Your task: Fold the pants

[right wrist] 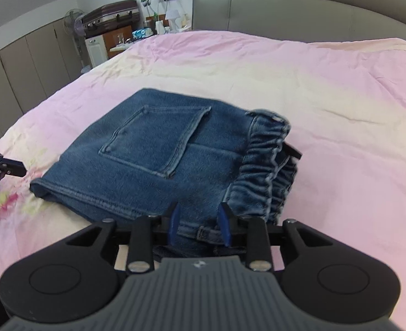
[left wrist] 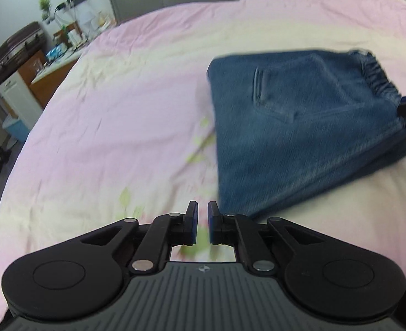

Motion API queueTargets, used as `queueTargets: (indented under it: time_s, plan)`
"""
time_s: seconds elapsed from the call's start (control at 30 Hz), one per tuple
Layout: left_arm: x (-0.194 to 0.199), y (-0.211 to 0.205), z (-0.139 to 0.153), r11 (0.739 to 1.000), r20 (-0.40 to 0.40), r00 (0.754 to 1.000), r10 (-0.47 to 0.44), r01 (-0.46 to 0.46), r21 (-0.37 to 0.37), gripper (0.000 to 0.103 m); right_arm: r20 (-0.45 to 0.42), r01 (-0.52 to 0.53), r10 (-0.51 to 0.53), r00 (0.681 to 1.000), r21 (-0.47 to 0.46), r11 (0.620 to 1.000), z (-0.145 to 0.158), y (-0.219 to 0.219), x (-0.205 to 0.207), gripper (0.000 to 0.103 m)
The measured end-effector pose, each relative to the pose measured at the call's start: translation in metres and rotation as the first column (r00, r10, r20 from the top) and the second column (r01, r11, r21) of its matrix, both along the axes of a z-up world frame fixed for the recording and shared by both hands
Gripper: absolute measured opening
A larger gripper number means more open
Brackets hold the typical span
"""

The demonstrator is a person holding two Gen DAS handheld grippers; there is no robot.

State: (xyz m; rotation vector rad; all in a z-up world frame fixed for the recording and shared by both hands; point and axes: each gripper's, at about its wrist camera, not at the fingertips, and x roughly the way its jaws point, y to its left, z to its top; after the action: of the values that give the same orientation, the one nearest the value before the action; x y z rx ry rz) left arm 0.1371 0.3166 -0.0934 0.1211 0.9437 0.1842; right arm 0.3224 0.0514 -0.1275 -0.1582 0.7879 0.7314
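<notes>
Folded blue denim pants lie in a compact stack on the pink and cream bedcover, back pocket up and elastic waistband to the right. My left gripper hovers just off their near left corner, shut with nothing between its pads. In the right wrist view the pants lie straight ahead. My right gripper straddles their near edge by the waistband. Its blue pads stand apart and the cloth lies flat and unpinched between them. The left gripper's tip shows at that view's left edge.
A grey padded headboard closes off the far side of the bed. Past the bed's left side stand a cluttered nightstand, a dark suitcase, a fan and a wall of cabinets.
</notes>
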Motion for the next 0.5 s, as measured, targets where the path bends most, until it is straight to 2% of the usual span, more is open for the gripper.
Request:
queueTargets:
  time_s: [0.17,0.37,0.43,0.5]
  plan:
    - [0.057,0.000,0.014,0.995,0.102,0.995,-0.017,0.027,-0.096,0.014,0.051,0.062,-0.064,0.997,0.027,0.998,0.021,-0.006,0.023,0.031]
    - [0.116,0.015,0.013,0.973,0.163,0.984,0.070,-0.031,-0.227,0.014,0.057,0.146,-0.147,0.988,0.021,0.989,0.028,0.008,0.076,0.030]
    - [0.135,0.022,0.008,0.964,0.164,0.982,0.096,-0.051,-0.259,0.014,0.047,0.188,-0.188,0.981,-0.005,0.982,0.023,0.013,0.094,0.019]
    - [0.151,0.031,0.000,0.956,0.151,0.979,0.136,-0.090,-0.281,0.014,0.000,0.215,-0.215,0.977,-0.020,0.976,0.012,0.015,0.111,0.016]
